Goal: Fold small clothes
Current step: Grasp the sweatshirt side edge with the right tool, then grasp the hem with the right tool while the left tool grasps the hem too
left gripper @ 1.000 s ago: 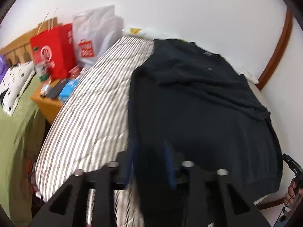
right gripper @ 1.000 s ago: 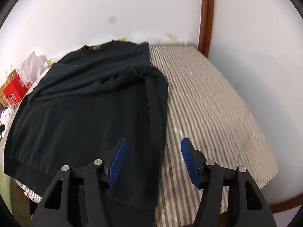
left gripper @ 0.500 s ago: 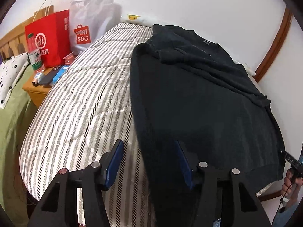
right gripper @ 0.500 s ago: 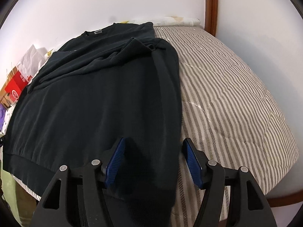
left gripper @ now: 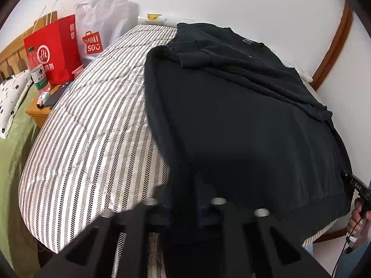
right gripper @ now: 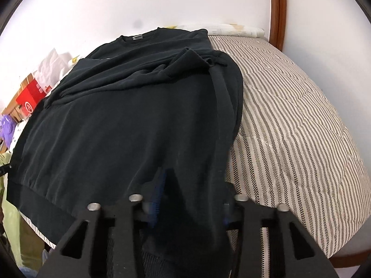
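Note:
A black long-sleeved sweatshirt [left gripper: 243, 115] lies flat on a striped mattress [left gripper: 92, 120], collar at the far end, both sleeves folded across the chest. It also shows in the right wrist view [right gripper: 129, 125]. My left gripper [left gripper: 183, 199] is shut on the sweatshirt's hem at its near left corner. My right gripper [right gripper: 192, 197] has its jaws narrowed around the hem at the near right corner; cloth bunches between them and hides the pads.
A red paper bag [left gripper: 53, 48], a white Miniso bag [left gripper: 102, 23] and a water bottle [left gripper: 38, 74] stand on a wooden nightstand [left gripper: 41, 113] left of the mattress. White walls bound the far side. A brown wooden frame [right gripper: 277, 11] rises at the right.
Both grippers have moved down onto the near hem. The left jaws have closed on the cloth; the right jaws have narrowed around it.

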The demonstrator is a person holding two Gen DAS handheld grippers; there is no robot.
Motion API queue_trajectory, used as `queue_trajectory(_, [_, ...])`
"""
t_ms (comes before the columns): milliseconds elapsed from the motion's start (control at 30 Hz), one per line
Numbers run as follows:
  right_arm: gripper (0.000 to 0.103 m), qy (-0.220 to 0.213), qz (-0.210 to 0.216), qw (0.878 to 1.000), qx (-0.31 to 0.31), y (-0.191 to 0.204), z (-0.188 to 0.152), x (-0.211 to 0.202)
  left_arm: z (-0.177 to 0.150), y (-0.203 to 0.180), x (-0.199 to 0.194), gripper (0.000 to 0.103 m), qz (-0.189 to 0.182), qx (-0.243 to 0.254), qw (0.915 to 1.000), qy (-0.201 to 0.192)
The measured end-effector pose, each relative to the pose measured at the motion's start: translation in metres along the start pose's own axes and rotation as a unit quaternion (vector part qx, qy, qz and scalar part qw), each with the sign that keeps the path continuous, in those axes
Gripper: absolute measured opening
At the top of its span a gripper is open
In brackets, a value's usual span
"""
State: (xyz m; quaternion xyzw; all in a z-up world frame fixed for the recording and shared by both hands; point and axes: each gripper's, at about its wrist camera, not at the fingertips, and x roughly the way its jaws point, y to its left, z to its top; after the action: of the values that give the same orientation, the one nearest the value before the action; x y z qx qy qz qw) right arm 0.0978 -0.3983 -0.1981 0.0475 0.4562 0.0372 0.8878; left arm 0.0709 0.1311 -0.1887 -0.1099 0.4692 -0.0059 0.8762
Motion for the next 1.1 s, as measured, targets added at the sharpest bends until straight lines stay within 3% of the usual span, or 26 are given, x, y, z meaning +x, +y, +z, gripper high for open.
queue_trajectory(33, [0.011,0.0,0.011,1.0,0.003,-0.001,0.0,0.0,0.001,0.003,-0.002,0.007,-0.008,-0.011,0.9999,-0.002])
queue_trajectory(100, [0.01,-0.011,0.015,1.0,0.012,-0.003,0.0,-0.004,0.001,0.009,-0.009,0.007,-0.024,-0.024,0.9993,-0.012])
queue_trajectory(467, [0.009,-0.058,0.052,0.997,0.027,-0.012,-0.009,-0.06,-0.016,0.026,-0.065,0.007,-0.101,-0.037,0.9924,-0.06])
queue_trajectory(600, [0.009,-0.075,0.063,0.995,0.022,-0.014,-0.009,-0.076,-0.014,0.025,-0.072,0.007,-0.109,-0.026,0.9906,-0.078])
queue_trajectory(867, [0.009,-0.134,0.077,0.987,0.034,-0.011,0.031,-0.084,0.038,0.008,-0.084,0.007,-0.112,-0.023,0.9846,-0.132])
queue_trajectory(1100, [0.009,-0.168,0.079,0.982,0.038,-0.012,0.087,-0.076,0.096,-0.003,-0.064,0.007,-0.103,-0.032,0.9832,-0.147])
